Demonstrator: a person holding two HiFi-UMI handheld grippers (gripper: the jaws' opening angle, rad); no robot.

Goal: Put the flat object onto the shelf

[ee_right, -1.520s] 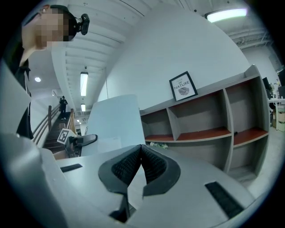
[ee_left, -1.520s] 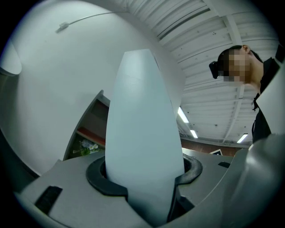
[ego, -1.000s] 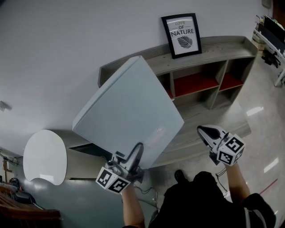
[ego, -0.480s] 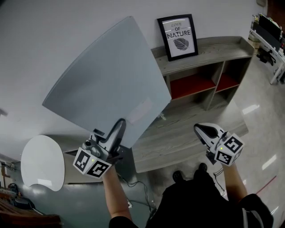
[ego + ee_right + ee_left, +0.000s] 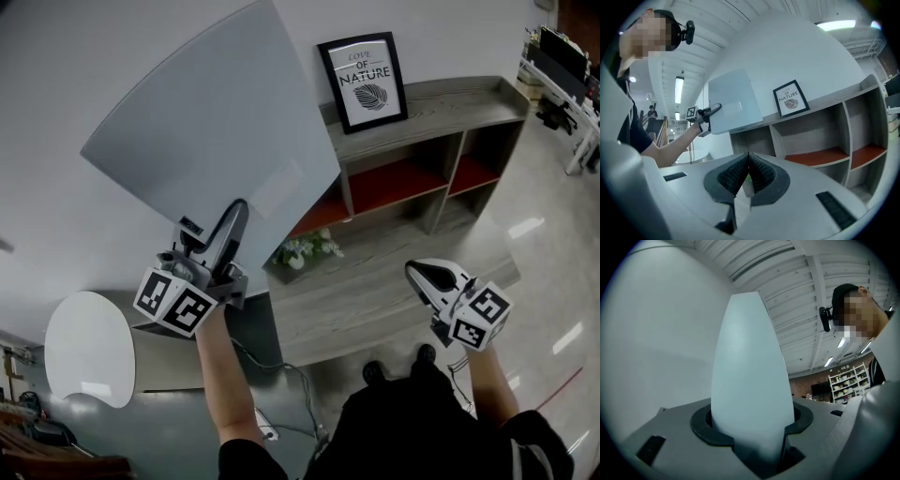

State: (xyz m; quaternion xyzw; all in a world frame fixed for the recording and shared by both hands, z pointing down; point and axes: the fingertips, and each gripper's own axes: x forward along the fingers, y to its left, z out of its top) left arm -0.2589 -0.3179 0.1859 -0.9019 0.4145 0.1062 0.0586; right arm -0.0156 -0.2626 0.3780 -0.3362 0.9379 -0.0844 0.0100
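- The left gripper (image 5: 230, 225) is clamped on the flat object (image 5: 216, 131). In the left gripper view its two dark pads (image 5: 705, 427) press on either face of the sheet's near edge (image 5: 747, 366).
- The flat object is a thin, stiff panel, pale grey-blue and smooth, with no pattern. Its corners are rounded, and a faint, paler rectangular patch (image 5: 277, 187) sits just beyond the jaws.
- Seen edge-on from the left gripper, the panel narrows to a rounded tip far from the jaws. From the head view it spreads wide like a broad board.
- The panel is held by one low corner and stands tilted up in front of the white wall (image 5: 94, 56). It is left of the framed picture (image 5: 363, 82).
- In the head view the panel's right edge crosses the left end of the shelf (image 5: 441, 103). In the right gripper view the panel (image 5: 731, 101) has its lower edge level with the shelf's top board, and I cannot tell whether they touch.
- The right gripper (image 5: 433, 278) is held near the person, well apart from the panel. Its ribbed pads (image 5: 761, 173) meet at the tips with nothing between them.
- The shelf is grey wood, and its open compartments have red floors (image 5: 403, 178).
- A small plant (image 5: 302, 251) stands on a lower board below the panel.
- A white round table (image 5: 89, 347) lies at the near left.
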